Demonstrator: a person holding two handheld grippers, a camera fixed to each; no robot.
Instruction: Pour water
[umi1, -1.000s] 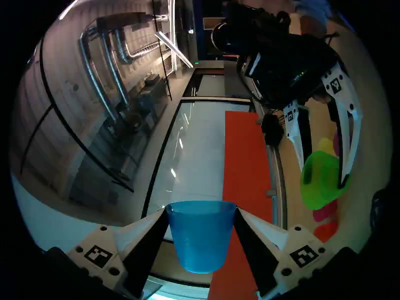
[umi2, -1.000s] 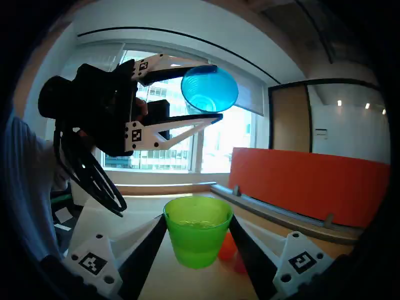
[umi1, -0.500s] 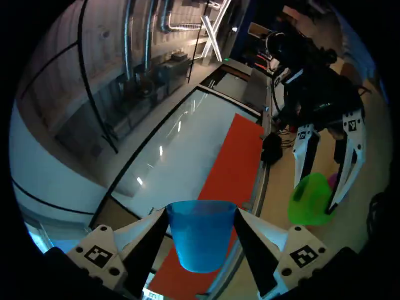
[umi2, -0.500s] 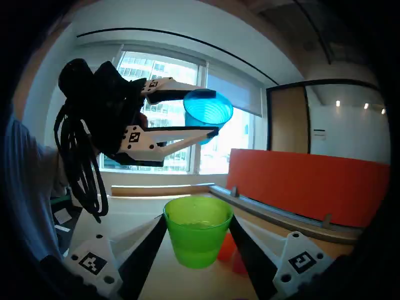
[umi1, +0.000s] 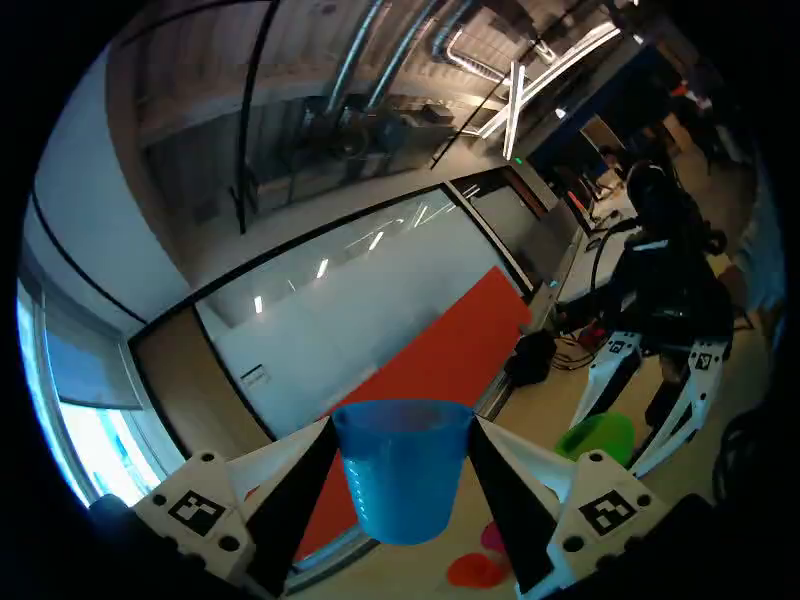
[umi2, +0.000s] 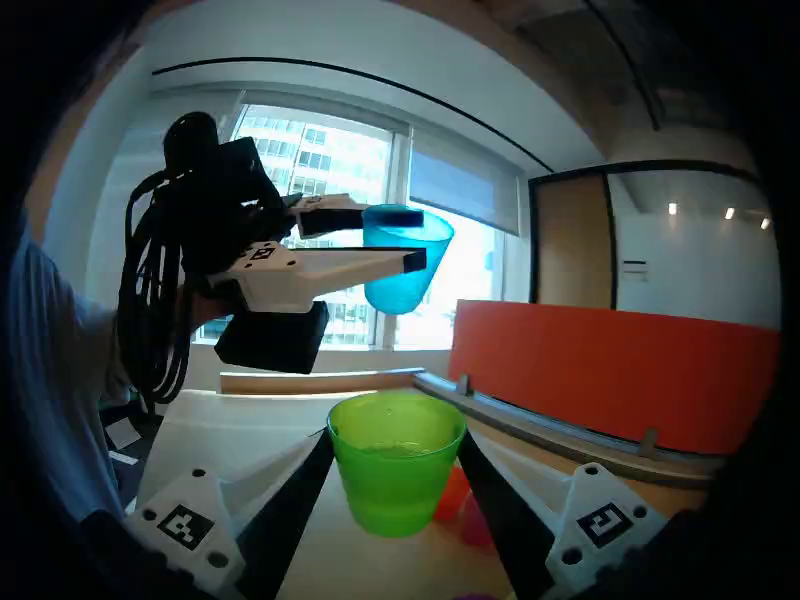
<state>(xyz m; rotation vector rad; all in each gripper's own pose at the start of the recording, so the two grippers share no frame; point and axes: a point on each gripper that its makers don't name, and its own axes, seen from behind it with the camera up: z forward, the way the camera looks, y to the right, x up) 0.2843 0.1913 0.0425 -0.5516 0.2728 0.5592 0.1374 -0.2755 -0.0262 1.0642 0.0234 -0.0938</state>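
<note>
Left hand-held gripper (umi1: 401, 426) raised, right hand-held gripper (umi2: 397, 437) lower, both clamped

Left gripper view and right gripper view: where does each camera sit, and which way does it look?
Left gripper view: rides on the left gripper, tilted up toward ceiling pipes; its fingers hold the blue cup.
Right gripper view: rides on the right gripper, level, facing the window; its fingers hold the green cup, a sleeve at left.
Both show both cups and the orange panel.
</note>
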